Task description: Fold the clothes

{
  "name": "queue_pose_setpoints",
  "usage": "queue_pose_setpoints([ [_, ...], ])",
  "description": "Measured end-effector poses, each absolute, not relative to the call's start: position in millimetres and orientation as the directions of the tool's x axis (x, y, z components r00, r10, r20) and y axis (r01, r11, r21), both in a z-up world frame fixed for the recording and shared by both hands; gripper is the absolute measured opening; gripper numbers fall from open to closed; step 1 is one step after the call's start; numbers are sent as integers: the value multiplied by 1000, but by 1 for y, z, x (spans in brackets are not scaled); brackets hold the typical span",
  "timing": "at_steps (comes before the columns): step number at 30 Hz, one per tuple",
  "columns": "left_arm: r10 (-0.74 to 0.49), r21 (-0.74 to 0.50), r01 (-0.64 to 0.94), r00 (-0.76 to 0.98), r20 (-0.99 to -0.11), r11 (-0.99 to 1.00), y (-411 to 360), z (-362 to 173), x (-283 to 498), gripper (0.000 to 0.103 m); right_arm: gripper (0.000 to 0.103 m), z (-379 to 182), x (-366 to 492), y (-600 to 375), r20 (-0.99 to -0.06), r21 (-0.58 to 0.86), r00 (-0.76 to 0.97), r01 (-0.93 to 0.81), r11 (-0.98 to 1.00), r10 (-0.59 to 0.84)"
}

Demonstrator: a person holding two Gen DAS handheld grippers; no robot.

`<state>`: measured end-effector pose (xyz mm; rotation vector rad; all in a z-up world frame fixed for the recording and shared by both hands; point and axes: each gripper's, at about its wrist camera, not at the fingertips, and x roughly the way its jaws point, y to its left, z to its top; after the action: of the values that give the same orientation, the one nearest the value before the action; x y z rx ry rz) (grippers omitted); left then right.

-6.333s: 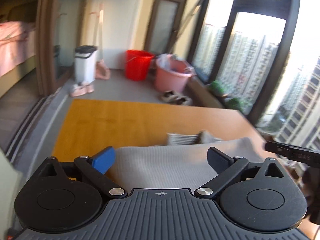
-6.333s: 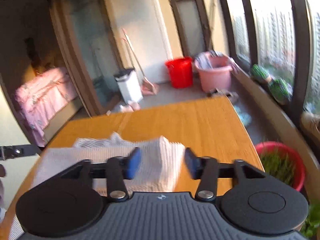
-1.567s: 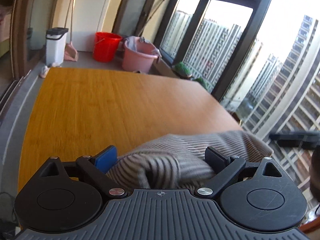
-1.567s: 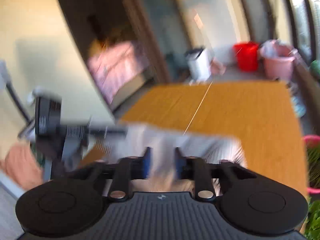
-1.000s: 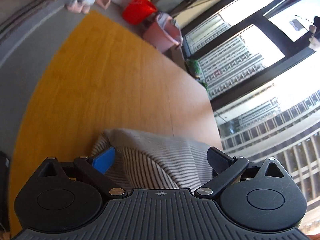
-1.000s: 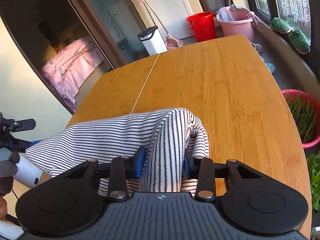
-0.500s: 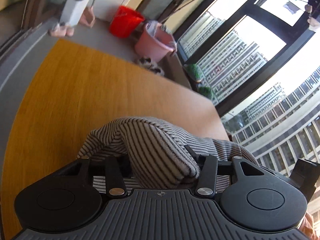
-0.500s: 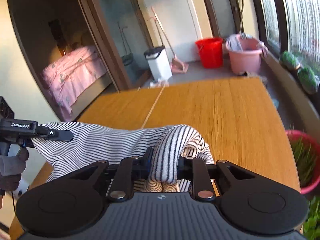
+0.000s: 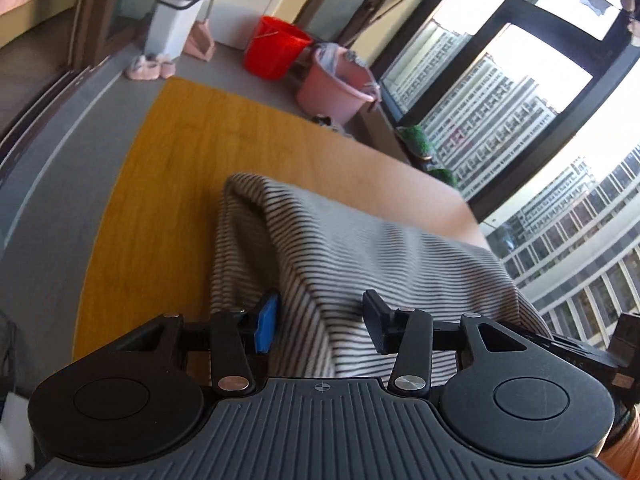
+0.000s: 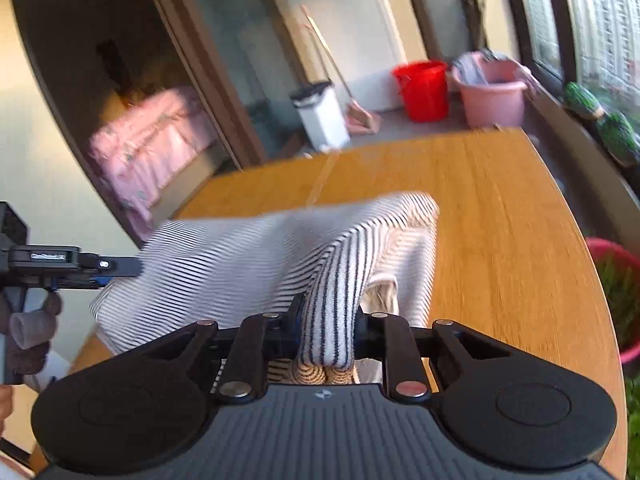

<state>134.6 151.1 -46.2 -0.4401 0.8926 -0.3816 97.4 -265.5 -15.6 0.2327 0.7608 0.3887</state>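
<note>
A striped garment (image 9: 360, 240) lies draped across the near end of the worktop (image 9: 192, 168), spanning between the left tool (image 9: 320, 322) and the right tool (image 10: 326, 320). Beyond the worktop's far edge, on the floor, stand a bin (image 10: 320, 120), then two buckets (image 10: 424, 88) side by side toward the windows (image 9: 500, 92).

A garment (image 9: 360, 248) with fine black-and-white stripes lies at centre frame on a honey-yellow wooden table (image 9: 168, 184). Upper centre stand a red bucket (image 9: 276, 48) and a pale pink tub (image 9: 336, 88); upper left, a white bin (image 9: 172, 20) with a black lid. At left of the right wrist view, pink floral bedding (image 10: 148, 148).
</note>
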Motion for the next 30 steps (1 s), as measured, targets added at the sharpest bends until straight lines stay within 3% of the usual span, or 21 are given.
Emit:
queue_pose_setpoints([
  [6, -533, -567, 142, 579, -617, 812, 158, -45, 129, 51, 23, -19, 100, -263, -626, 339, 657, -257, 905, 421],
  [8, -545, -567, 162, 575, -611, 807, 154, -44, 128, 67, 24, -19, 99, -262, -625, 335, 657, -261, 905, 421],
  [12, -546, -548, 187, 561, -622, 815, 143, -48, 129, 71, 27, -22, 98, -268, -612, 354, 663, -258, 899, 431],
  [15, -524, -495, 222, 568, -635, 840, 130, -50, 130, 62, 27, -21, 97, -265, -604, 334, 671, -275, 902, 429],
  [20, -505, -459, 247, 608, -612, 853, 124, -36, 134, 36, 18, -7, 102, -256, -572, 294, 698, -315, 903, 430],
  [25, -487, -429, 267, 664, -568, 863, 120, -11, 139, 35, 18, 22, 120, -251, -486, 293, 749, -345, 892, 450],
  [30, -393, -330, 223, 640, -660, 917, 110, -43, 143, 39, 21, -19, 136, -252, -579, 252, 725, -276, 927, 373],
])
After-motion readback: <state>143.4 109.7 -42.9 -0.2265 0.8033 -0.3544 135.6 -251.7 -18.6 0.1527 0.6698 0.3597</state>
